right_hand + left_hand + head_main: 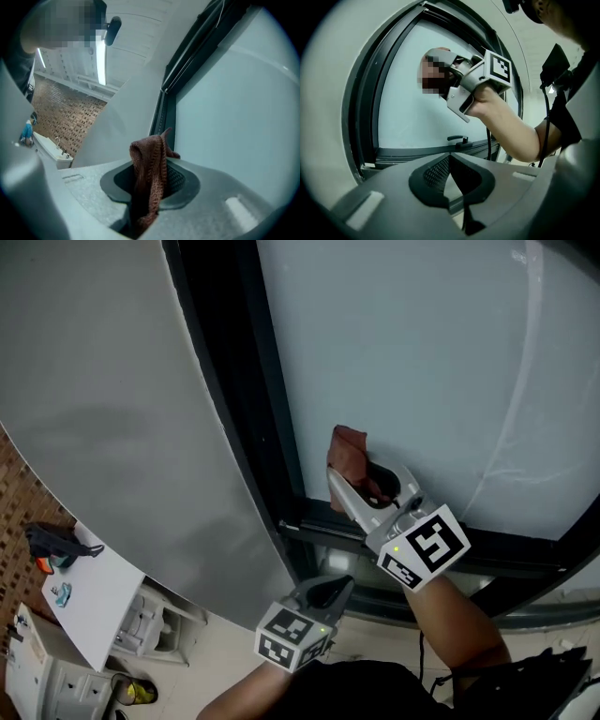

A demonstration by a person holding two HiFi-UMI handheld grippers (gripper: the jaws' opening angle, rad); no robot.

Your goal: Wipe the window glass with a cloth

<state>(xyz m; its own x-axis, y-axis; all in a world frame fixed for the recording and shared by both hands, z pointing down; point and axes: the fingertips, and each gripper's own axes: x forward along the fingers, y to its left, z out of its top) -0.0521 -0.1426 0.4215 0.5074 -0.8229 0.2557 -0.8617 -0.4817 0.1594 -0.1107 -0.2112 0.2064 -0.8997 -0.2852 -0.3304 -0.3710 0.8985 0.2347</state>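
Gripping a rust-brown knitted cloth (349, 448) in closed fingers (187, 183), the right gripper (361, 479) holds it to the pale window glass (422, 362) beside the dark frame (272, 427), evidently for wiping. The left gripper (339, 585) hangs below, fingers together and empty, seemingly kept clear.

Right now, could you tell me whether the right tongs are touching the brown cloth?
Touching. In the right gripper view, the right tongs are shut on the cloth, which hangs between them.

Right gripper (349, 486) raised on extended forearm, jaws clamped on cloth (349, 451); left gripper (330, 591) low, jaws together.
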